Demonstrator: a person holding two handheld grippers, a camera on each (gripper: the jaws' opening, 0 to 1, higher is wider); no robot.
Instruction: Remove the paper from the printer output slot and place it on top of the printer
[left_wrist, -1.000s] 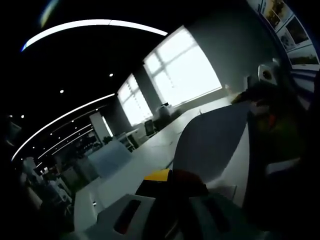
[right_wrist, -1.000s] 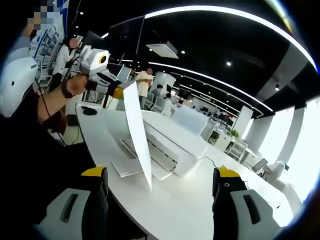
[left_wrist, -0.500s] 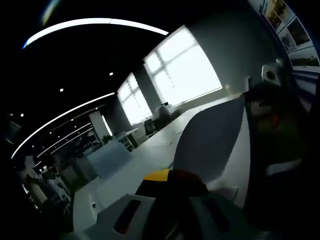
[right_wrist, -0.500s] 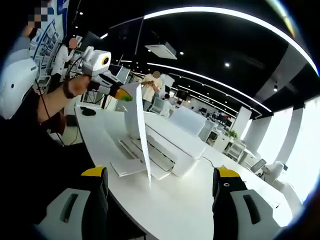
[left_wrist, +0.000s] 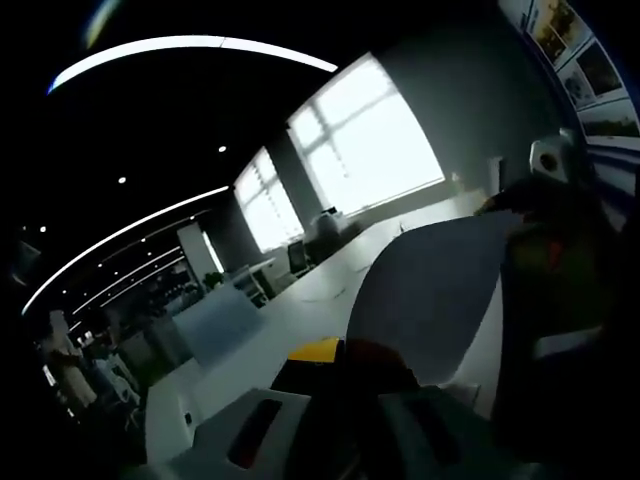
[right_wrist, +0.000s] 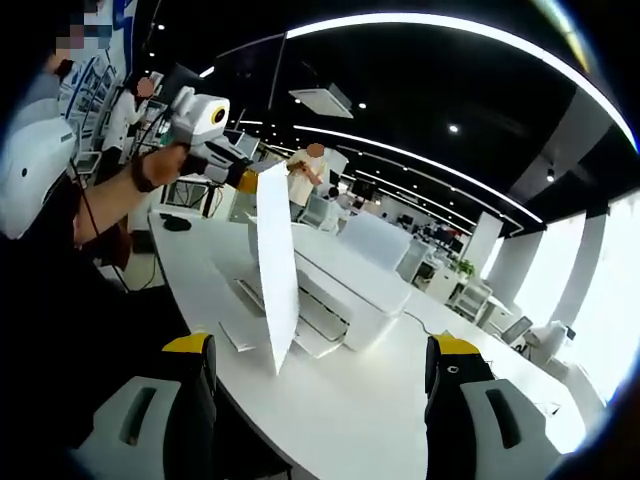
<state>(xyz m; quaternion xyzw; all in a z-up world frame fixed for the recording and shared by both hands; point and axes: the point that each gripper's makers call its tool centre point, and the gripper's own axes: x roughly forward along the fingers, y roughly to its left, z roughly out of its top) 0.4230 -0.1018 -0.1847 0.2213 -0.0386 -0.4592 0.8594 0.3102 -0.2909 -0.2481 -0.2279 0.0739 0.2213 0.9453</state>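
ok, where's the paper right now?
In the right gripper view the paper hangs from the left tongs, in front of the printer, above the white desk.

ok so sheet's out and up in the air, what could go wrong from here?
1. The left hand-held gripper pinches the paper only at its top corner, so the hanging sheet may slip or fold.
2. The sheet's lower end hangs near the printer output tray, so it may snag there when carried over.
3. The right hand-held gripper is open and apart, giving the sheet no support.
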